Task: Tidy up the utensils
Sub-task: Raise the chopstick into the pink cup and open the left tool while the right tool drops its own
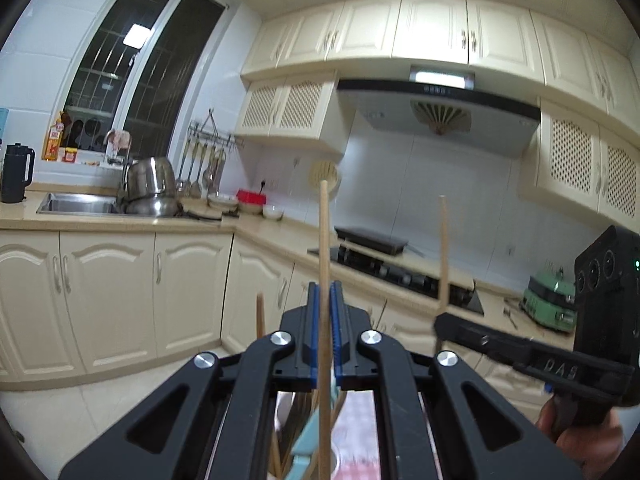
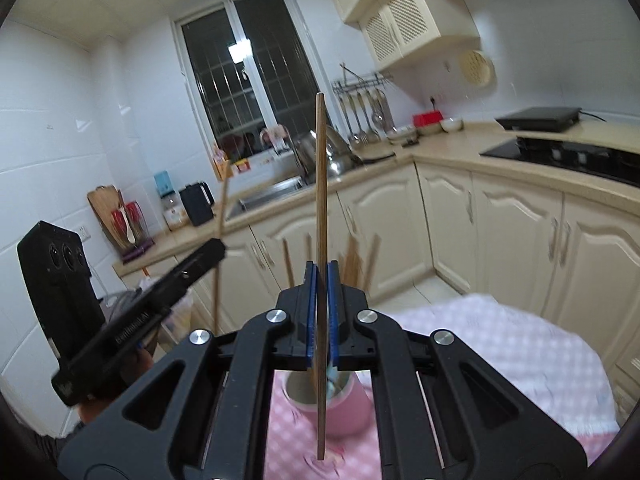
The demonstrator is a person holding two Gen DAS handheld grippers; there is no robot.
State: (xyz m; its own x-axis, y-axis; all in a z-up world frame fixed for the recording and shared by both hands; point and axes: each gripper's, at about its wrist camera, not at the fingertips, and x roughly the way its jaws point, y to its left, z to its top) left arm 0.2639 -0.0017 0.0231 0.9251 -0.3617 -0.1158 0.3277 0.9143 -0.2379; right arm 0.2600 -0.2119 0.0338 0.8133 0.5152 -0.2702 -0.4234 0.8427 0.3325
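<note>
Standing upright in each gripper is a single wooden chopstick: the left gripper (image 1: 325, 312) has its blue pads pressed in on one chopstick (image 1: 323, 248), and the right gripper (image 2: 321, 292) is pinched just as tightly on another chopstick (image 2: 320, 200), whose lower end hangs above a pink cup (image 2: 348, 408) on the pink checked tablecloth (image 2: 500, 344). Beyond the right gripper, a handful of other chopsticks (image 2: 360, 260) lean blurred; what holds them I cannot tell. By my reckoning the sorting is partway along, with these two sticks lifted but not yet put down anywhere. Behind it all lie the kitchen counter (image 1: 120, 222), the sink (image 1: 76, 204) and the stove (image 1: 392, 272).
</note>
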